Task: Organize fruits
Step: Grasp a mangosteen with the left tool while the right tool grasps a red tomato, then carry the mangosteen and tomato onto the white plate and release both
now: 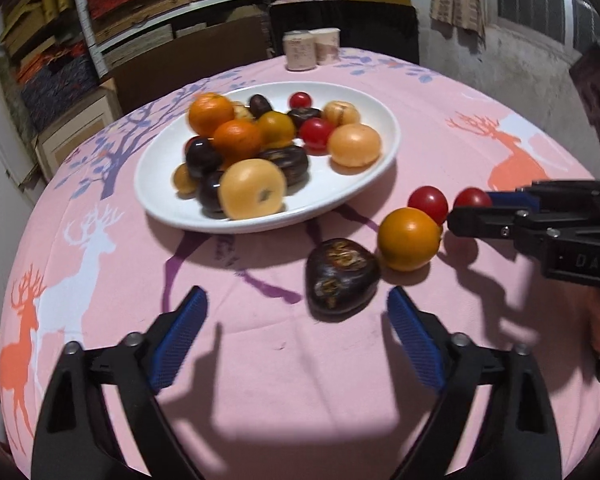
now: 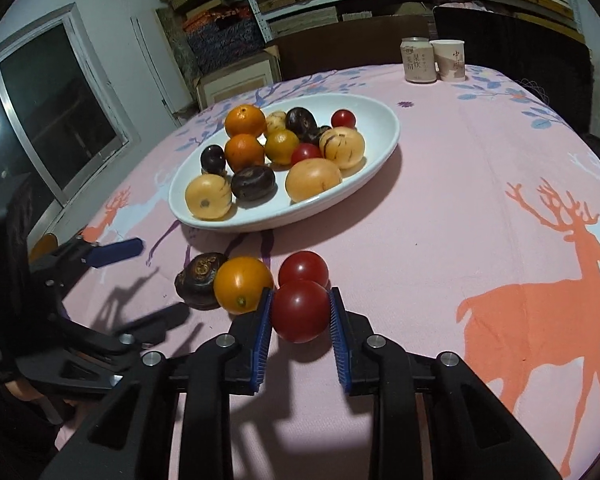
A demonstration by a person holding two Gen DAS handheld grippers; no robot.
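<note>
Near the table's front edge, right gripper (image 2: pixel 301 308) clamped on a red tomato (image 2: pixel 300 310), both blue pads pressing its sides. Left gripper (image 1: pixel 296 332) spread wide, holding nothing (dark fruit (image 1: pixel 342 278) lies just ahead of its tips, untouched). Orange fruit (image 1: pixel 409 239) sits between them; white plate (image 1: pixel 160 200) beyond holds the rest.

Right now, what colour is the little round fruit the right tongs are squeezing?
Red: a shiny tomato clamped in the right tongs, clearest in the right wrist view.
</note>
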